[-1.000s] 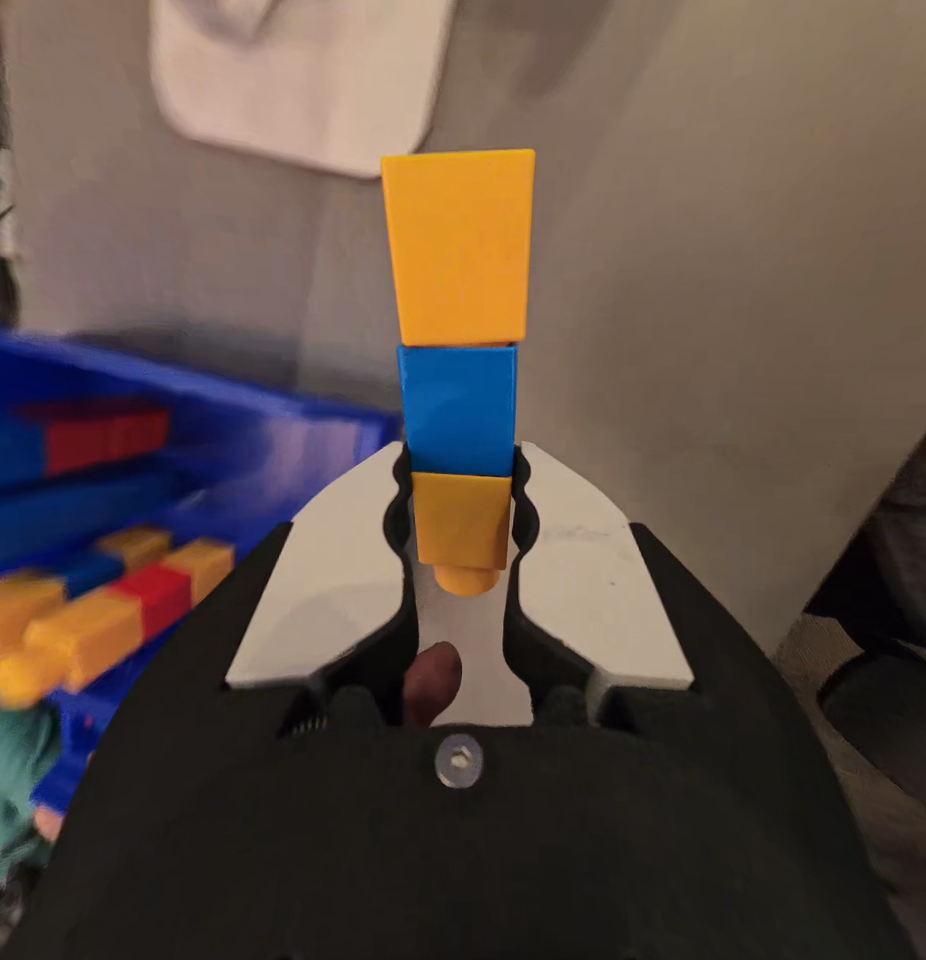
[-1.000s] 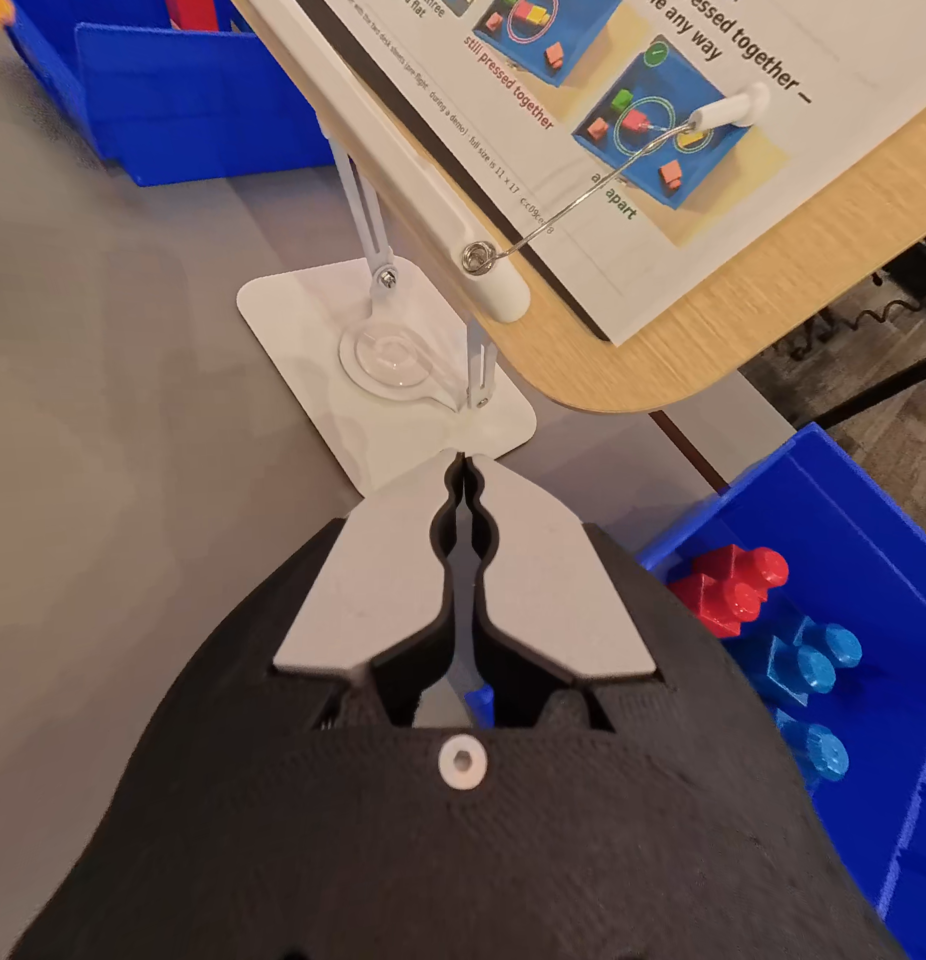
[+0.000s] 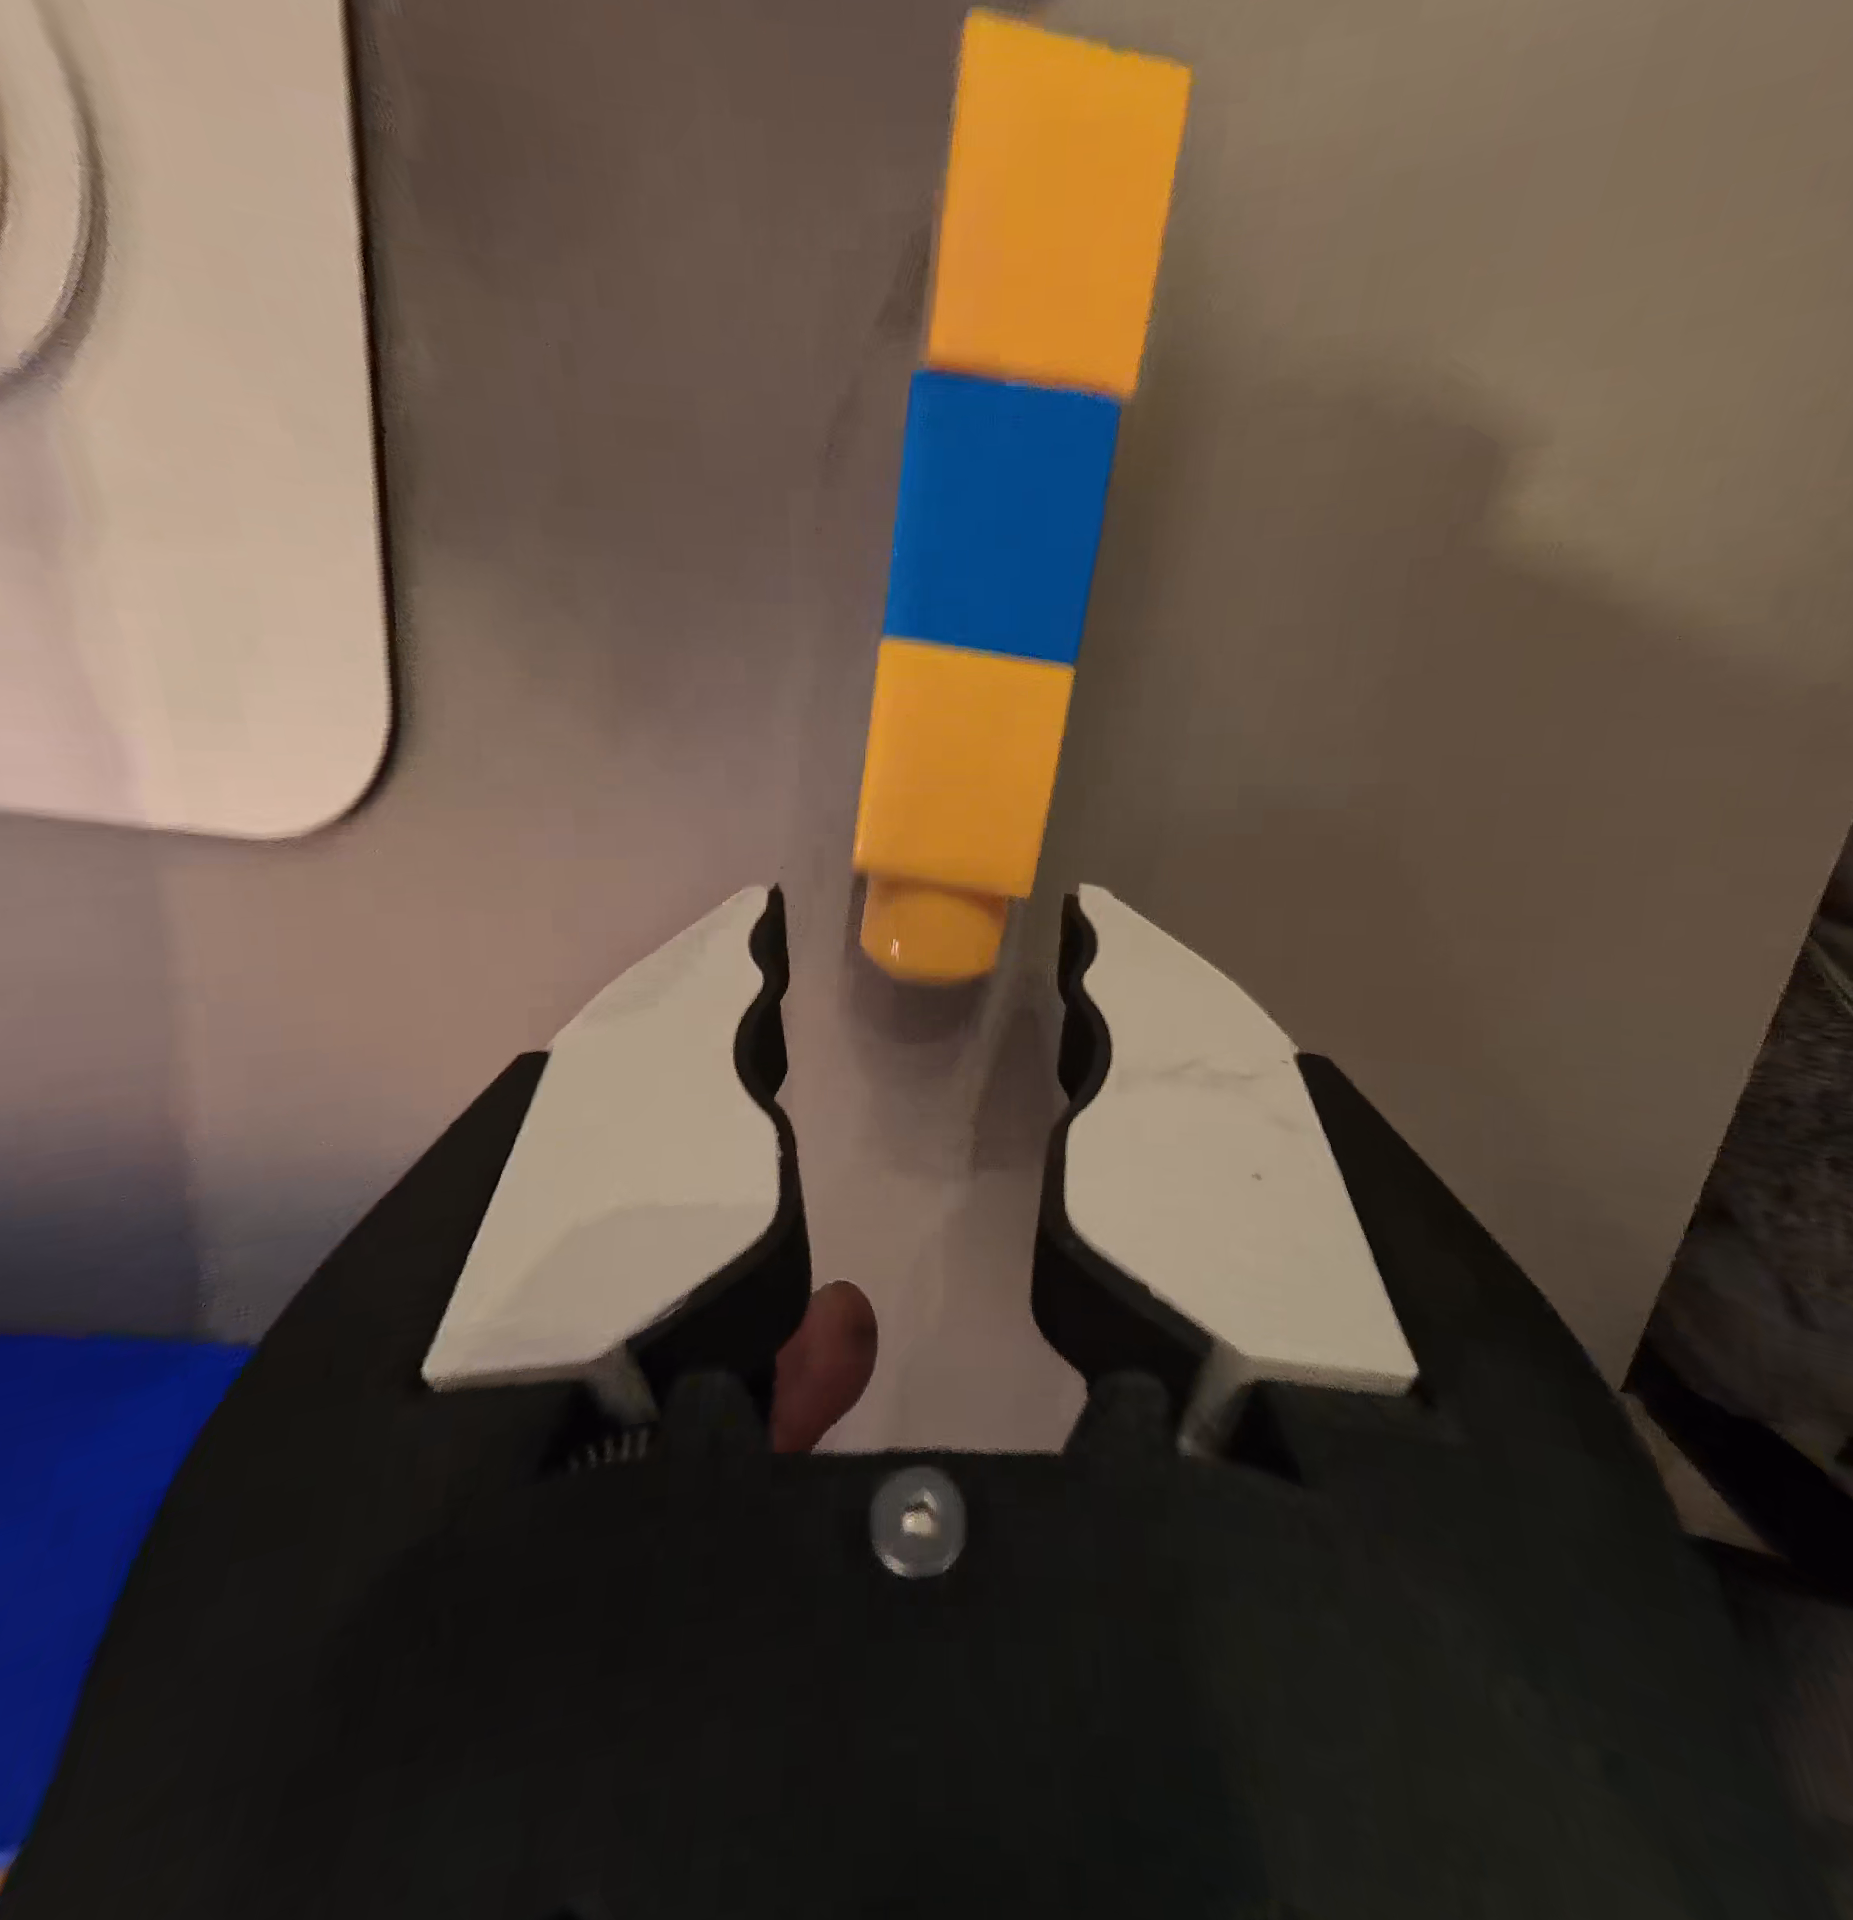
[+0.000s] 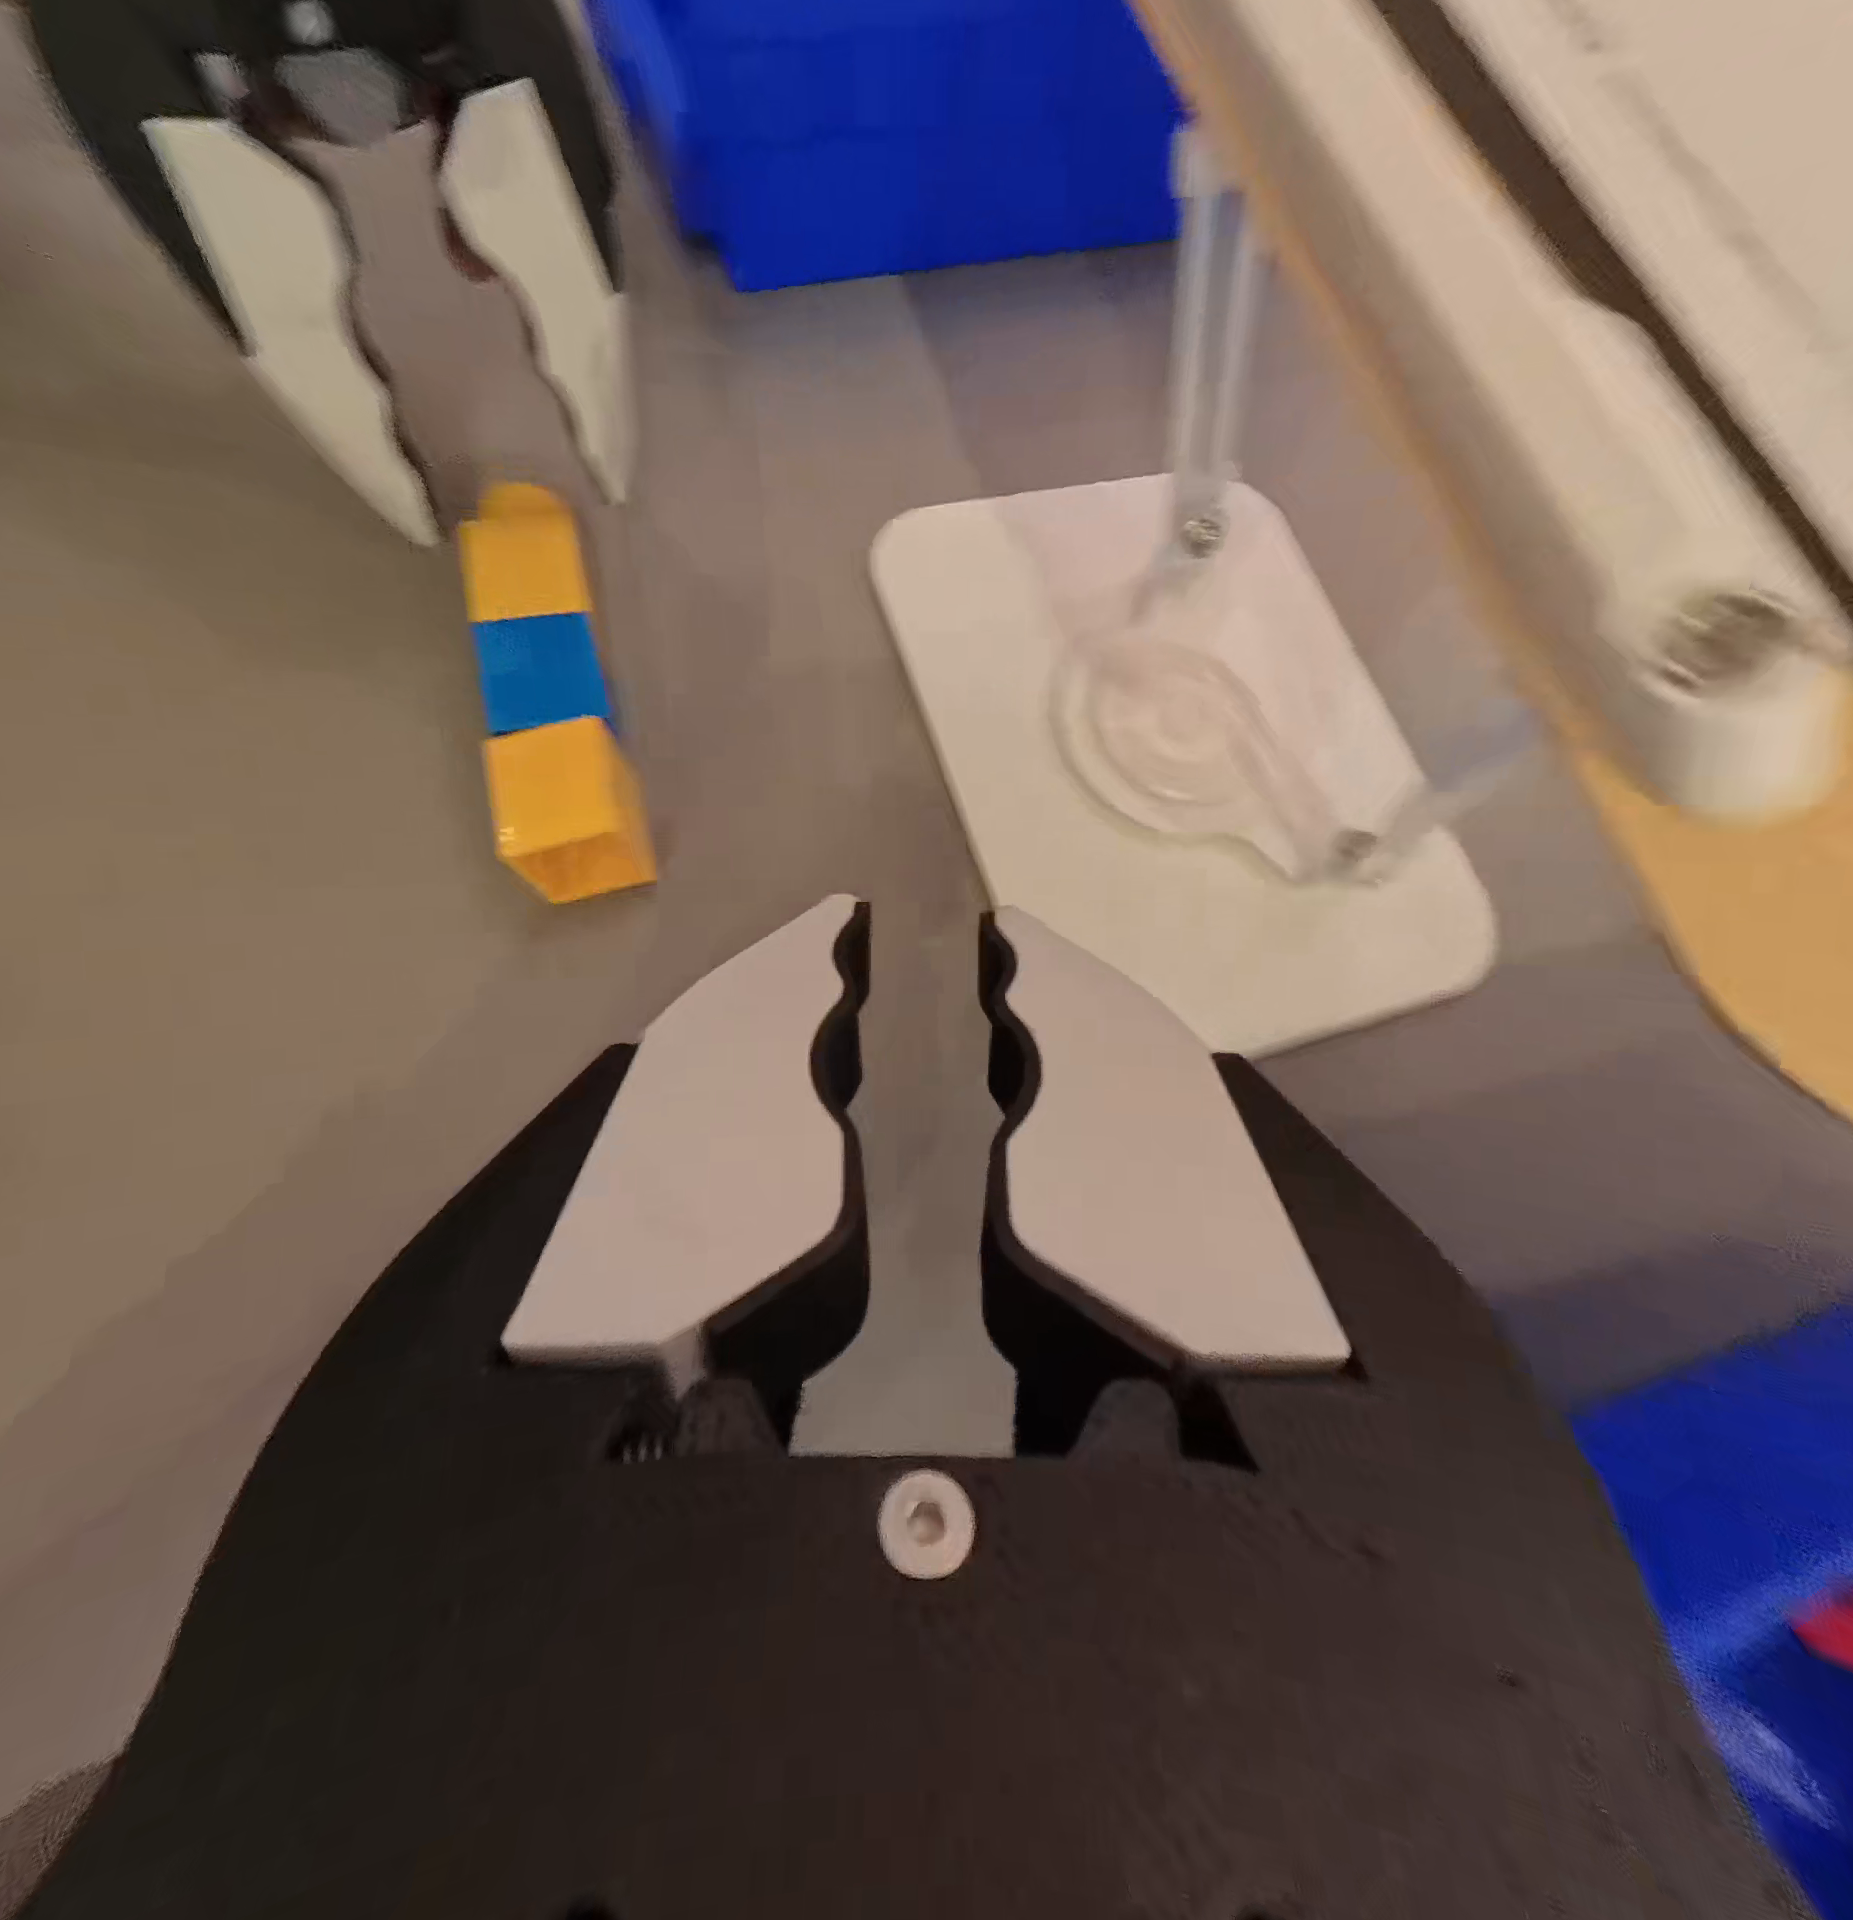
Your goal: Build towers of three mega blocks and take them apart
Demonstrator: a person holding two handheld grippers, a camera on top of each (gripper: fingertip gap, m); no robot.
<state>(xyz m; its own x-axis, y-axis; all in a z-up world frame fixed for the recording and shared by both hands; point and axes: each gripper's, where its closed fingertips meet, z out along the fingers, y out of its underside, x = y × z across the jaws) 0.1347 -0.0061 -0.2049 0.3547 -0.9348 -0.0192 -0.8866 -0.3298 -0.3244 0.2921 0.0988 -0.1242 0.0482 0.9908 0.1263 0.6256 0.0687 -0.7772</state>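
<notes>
A tower of three blocks, yellow, blue, yellow [image 3: 995, 520], lies on its side on the grey table just ahead of my left gripper [image 3: 927, 914]. That gripper is open, and the tower's stud end lies between its tips without touching them. In the right wrist view the same tower [image 4: 548, 696] lies at the left, with the left gripper [image 4: 517, 509] open right behind it. My right gripper [image 4: 922, 914] is open with nothing between its fingers, to the right of the tower's near end.
A white stand base [image 4: 1192, 769] with a clear disc sits right of the tower and holds a tilted wooden board [image 4: 1732, 883] with a sheet. A blue bin [image 4: 901, 135] stands at the back. Another blue bin [image 4: 1732, 1507] is at the right. Some 20 cm of space lies between my two pairs of fingers.
My left gripper opened and let go of the tower, which now lies on the table. My right gripper went from shut to open and swung left toward the tower.
</notes>
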